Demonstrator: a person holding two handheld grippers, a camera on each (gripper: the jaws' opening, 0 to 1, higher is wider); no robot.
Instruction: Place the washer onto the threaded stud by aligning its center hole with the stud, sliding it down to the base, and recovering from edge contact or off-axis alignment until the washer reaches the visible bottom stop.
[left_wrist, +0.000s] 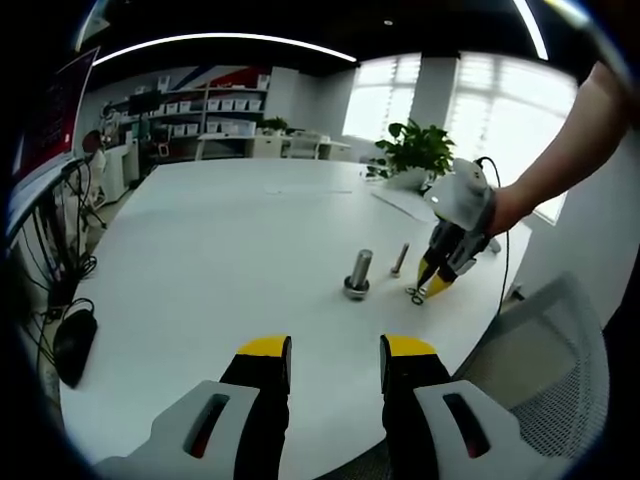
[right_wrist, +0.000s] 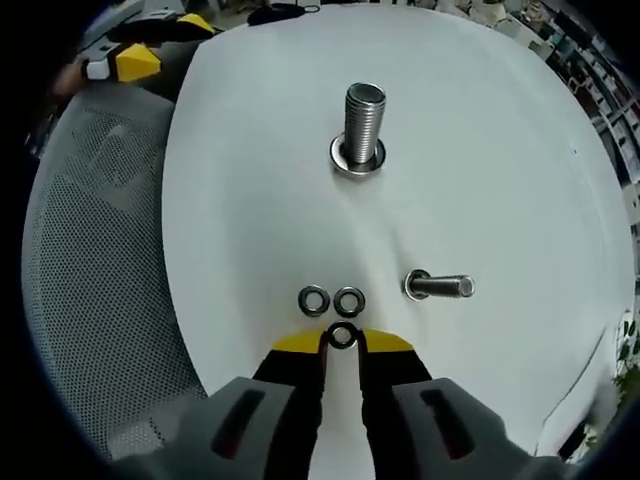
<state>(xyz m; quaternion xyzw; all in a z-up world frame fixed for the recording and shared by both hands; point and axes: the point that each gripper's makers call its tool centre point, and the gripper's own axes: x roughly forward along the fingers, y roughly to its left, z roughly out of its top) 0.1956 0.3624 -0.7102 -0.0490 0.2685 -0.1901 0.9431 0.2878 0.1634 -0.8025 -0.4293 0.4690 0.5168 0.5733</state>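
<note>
in the left gripper view, the left hand-held gripper (left_wrist: 335, 362) is hovering over the round white surface (left_wrist: 220, 250) with its yellow-tipped black jaws standing apart, released and grasping nothing. further right, the upright silver threaded metal stud (left_wrist: 359, 273) is standing on the surface, and a small silver bolt (left_wrist: 400, 259) is lying just beside it. at the far right, a person's hand is lowering the right hand-held gripper (left_wrist: 428, 284) to the surface near the edge.

in the right gripper view, a grey mesh chair (right_wrist: 90, 300) is sitting beside the surface at the left. two small flat steel washers (right_wrist: 332, 300) are lying side by side, touching, just ahead of the jaws. the right hand-held gripper (right_wrist: 343, 343) is closing its jaws around a third small flat steel washer (right_wrist: 343, 335), which is lying flat between the yellow tips; i cannot tell whether the tips are pressing it. the stud is standing well ahead, on a wide base ring (right_wrist: 358, 160), apart from all three washers. the bolt is lying on its side to the right.
</note>
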